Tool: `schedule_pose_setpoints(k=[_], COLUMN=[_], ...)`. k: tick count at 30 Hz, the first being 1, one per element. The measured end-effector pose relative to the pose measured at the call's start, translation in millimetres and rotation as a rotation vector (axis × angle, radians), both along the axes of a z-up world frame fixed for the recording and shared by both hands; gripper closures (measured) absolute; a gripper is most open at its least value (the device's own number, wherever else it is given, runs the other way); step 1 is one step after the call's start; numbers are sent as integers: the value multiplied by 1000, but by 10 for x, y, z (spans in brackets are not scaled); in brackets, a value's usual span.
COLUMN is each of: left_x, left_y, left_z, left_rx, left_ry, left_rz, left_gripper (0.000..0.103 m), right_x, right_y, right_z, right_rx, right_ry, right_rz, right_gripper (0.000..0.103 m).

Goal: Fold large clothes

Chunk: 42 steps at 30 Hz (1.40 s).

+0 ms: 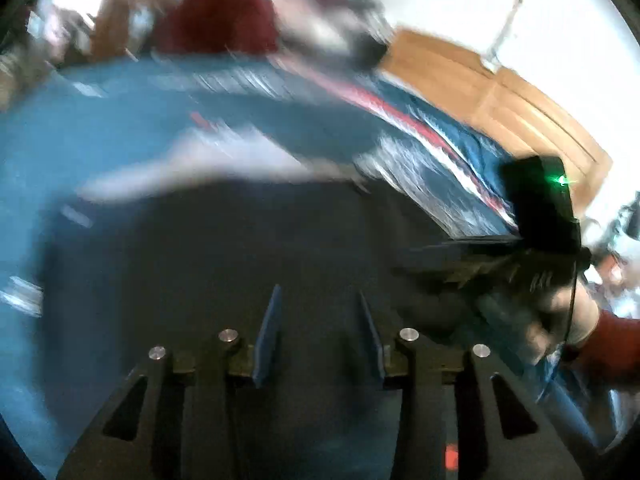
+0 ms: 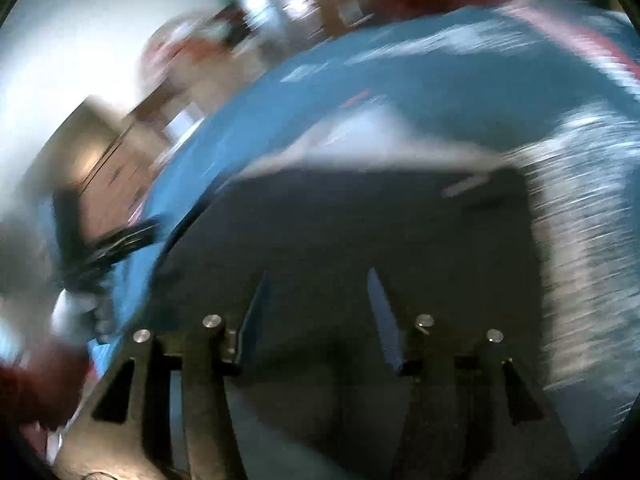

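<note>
A blue spread (image 1: 100, 128) fills both my views, badly blurred, with a dark garment (image 1: 240, 248) lying flat on it just ahead of both grippers. My left gripper (image 1: 318, 312) hangs over the dark cloth, jaws apart and gripping nothing. My right gripper (image 2: 316, 300) hangs over it too, jaws likewise apart and empty.
</note>
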<state>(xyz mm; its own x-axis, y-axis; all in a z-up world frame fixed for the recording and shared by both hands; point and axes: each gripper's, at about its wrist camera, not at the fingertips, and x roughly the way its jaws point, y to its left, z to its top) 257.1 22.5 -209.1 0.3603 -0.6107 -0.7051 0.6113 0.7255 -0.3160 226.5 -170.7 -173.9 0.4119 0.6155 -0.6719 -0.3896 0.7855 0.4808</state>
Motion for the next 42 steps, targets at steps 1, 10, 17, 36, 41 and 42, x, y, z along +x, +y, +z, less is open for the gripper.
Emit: schedule_pose_setpoints(k=[1, 10, 17, 36, 41, 42], left_x=[-2, -211, -818, -1204, -956, -904], left_y=[-30, 2505, 3173, 2953, 2765, 2666], left_z=[-147, -418, -16, -231, -209, -228], left_rx=[41, -94, -35, -225, -301, -316], left_ry=[32, 188, 94, 254, 288, 299], left_rz=[6, 508, 707, 626, 562, 552], left_gripper=[62, 98, 78, 67, 60, 59], right_x=[-14, -262, -892, -599, -321, -270], right_y=[184, -992, -1272, 1618, 2040, 2018], right_z=[-141, -446, -94, -240, -395, -383], right_rx=[-27, -76, -137, -360, -491, -477], right_ry=[23, 109, 66, -158, -231, -223], right_rz=[33, -140, -322, 252, 266, 248], right_gripper=[56, 59, 34, 31, 41, 50])
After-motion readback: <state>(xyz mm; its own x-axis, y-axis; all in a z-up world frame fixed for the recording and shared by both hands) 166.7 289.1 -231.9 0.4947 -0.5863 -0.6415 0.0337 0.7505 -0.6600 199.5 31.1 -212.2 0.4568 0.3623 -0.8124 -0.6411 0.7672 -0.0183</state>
